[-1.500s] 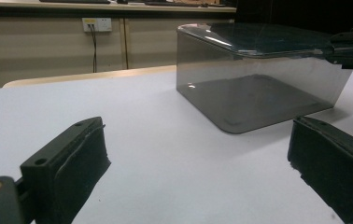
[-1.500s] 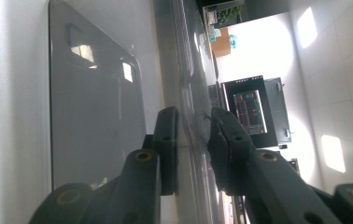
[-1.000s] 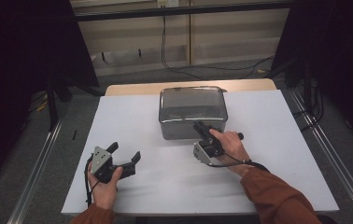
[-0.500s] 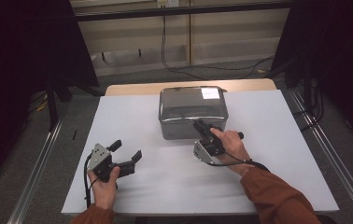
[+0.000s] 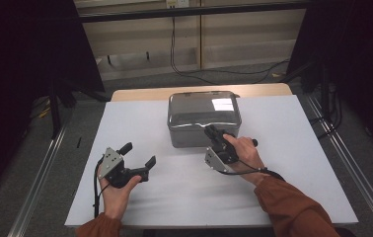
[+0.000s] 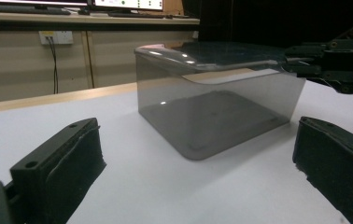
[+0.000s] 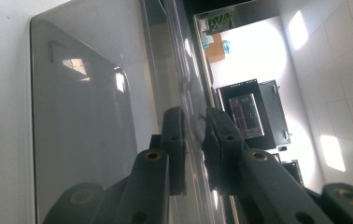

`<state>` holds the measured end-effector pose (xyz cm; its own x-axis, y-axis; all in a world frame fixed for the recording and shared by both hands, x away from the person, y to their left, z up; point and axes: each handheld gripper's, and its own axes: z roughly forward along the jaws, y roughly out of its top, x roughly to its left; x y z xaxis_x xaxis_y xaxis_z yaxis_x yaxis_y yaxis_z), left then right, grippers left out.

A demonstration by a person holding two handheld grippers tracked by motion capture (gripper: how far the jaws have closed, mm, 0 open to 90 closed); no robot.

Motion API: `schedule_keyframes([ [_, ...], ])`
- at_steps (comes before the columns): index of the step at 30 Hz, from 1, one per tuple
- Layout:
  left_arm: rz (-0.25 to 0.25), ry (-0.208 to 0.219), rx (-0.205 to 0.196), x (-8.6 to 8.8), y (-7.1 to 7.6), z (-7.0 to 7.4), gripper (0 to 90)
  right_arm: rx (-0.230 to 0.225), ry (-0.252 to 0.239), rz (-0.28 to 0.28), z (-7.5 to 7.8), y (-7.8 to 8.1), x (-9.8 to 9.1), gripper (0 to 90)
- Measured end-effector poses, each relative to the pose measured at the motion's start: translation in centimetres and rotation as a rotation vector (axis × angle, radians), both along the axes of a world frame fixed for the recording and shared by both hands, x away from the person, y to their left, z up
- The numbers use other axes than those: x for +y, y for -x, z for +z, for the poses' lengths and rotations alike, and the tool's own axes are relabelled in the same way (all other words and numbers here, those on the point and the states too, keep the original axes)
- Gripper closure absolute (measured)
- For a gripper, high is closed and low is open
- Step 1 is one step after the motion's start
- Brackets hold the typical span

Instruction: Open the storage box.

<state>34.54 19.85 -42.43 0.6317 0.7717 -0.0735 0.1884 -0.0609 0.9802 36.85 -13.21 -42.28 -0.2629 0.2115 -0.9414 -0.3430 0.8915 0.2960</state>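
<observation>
White board is covering the table, with a dim wall and cables behind it, and the box is sitting on that board toward its far edge, a little right of centre. It is a smoky, see-through tub with a lid on top. The right gripper is pinching the near rim of that lid: in the right gripper view the two jaws are standing on either side of the lid's thin edge, closed against it. Compared with a second ago, the bright glare on the lid is sitting farther right and the lid looks shifted or slightly tilted, so the right hand is probably prying or lifting it; that is a judgement, as no clear gap at the rim is showing. The left gripper is waiting on the board, well apart from the box, jaws wide apart with nothing between them; it has drifted slightly since a second ago. In the left gripper view the box looks empty, though its tinted walls are making that hard to confirm. How the lid latches is hidden, and the far rim is out of sight.
</observation>
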Motion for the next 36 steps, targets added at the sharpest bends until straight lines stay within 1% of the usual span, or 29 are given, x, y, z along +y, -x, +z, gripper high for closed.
schedule_keyframes([
  [2, 0.002, -0.004, -0.003, 0.0, -0.2, 0.0, 1.5, 0.002, -0.003, 0.006, 0.1, 0.0, 0.0, 79.4],
  [5, 0.002, -0.009, -0.012, -0.5, -0.9, 0.2, 1.7, 0.004, -0.015, 0.007, 0.2, -0.1, -0.1, 79.3],
  [7, -0.006, -0.012, -0.015, -0.5, -1.1, 0.2, 1.8, 0.002, -0.014, 0.008, 0.2, -0.1, -0.1, 79.4],
  [8, -0.017, -0.005, -0.006, -0.9, -1.5, 0.4, 2.0, 0.004, -0.015, 0.004, 0.2, -0.1, -0.1, 79.4],
  [9, -0.019, -0.003, -0.011, -1.1, -1.7, 0.4, 2.0, 0.002, -0.015, 0.005, 0.2, -0.1, -0.1, 79.4],
  [10, -0.032, 0.003, -0.013, -1.3, -1.9, 0.5, 2.0, 0.003, -0.017, 0.004, 0.3, -0.1, -0.1, 79.3],
  [11, -0.032, 0.003, -0.013, -1.3, -1.9, 0.5, 2.1, 0.003, -0.017, 0.005, 0.3, -0.1, -0.1, 79.4],
  [12, -0.048, -0.006, -0.017, -1.7, -2.2, 0.7, 2.4, 0.001, -0.018, 0.006, 0.3, -0.1, -0.1, 79.4],
  [13, -0.048, -0.006, -0.017, -1.7, -2.2, 0.7, 2.5, -0.003, -0.020, 0.008, 0.4, -0.1, -0.1, 79.3],
  [14, -0.060, -0.003, -0.008, -2.0, -2.5, 0.8, 2.6, -0.004, -0.021, 0.004, 0.4, -0.1, -0.1, 79.3],
  [15, -0.060, -0.003, -0.008, -2.0, -2.5, 0.8, 3.0, -0.004, -0.021, 0.004, 0.4, -0.1, -0.1, 79.3],
  [16, -0.066, 0.007, 0.001, -2.2, -2.7, 0.9, 3.3, -0.009, -0.024, 0.008, 0.6, -0.2, -0.1, 79.3],
  [17, -0.060, -0.003, -0.019, -2.4, -3.0, 1.2, 3.3, -0.009, -0.026, 0.007, 0.8, -0.2, -0.1, 79.2],
  [19, -0.063, -0.001, -0.024, -2.5, -3.1, 1.3, 3.3, -0.013, -0.027, 0.009, 0.8, -0.3, -0.1, 79.1],
  [20, -0.065, 0.004, -0.024, -2.7, -3.5, 1.5, 3.3, -0.015, -0.030, 0.005, 1.0, -0.4, -0.1, 78.8],
  [21, -0.069, -0.003, -0.033, -2.8, -3.6, 1.5, 3.3, -0.014, -0.032, 0.006, 1.1, -0.4, -0.1, 78.7],
  [23, -0.069, -0.007, -0.030, -3.0, -3.8, 1.5, 3.3, -0.014, -0.034, 0.003, 1.2, -0.5, -0.1, 79.0],
  [24, -0.073, -0.017, -0.034, -3.3, -4.2, 1.6, 3.3, -0.010, -0.046, 0.003, 1.3, -0.6, -0.1, 78.9],
  [29, -0.077, -0.038, -0.042, -3.9, -5.2, 1.6, 3.3, -0.010, -0.050, 0.003, 1.5, -0.7, -0.1, 79.1],
  [30, -0.075, -0.048, -0.051, -4.1, -5.4, 1.6, 3.3, -0.010, -0.050, 0.003, 1.5, -0.7, -0.1, 79.1],
  [31, -0.079, -0.061, -0.074, -4.4, -5.8, 1.5, 3.3, -0.014, -0.055, 0.005, 1.7, -0.7, -0.2, 79.2],
  [32, -0.076, -0.071, -0.089, -4.5, -5.9, 1.5, 3.3, -0.011, -0.056, 0.003, 1.8, -0.7, -0.2, 79.2],
  [33, -0.076, -0.071, -0.089, -4.5, -5.9, 1.5, 3.5, -0.015, -0.057, 0.005, 2.0, -0.8, -0.2, 79.3],
  [34, -0.072, -0.083, -0.086, -4.7, -6.2, 1.4, 3.5, -0.016, -0.057, 0.006, 2.1, -0.8, -0.2, 79.5],
  [36, -0.073, -0.083, -0.083, -4.8, -6.4, 1.4, 3.5, -0.018, -0.057, 0.006, 2.2, -0.9, -0.2, 79.6],
])
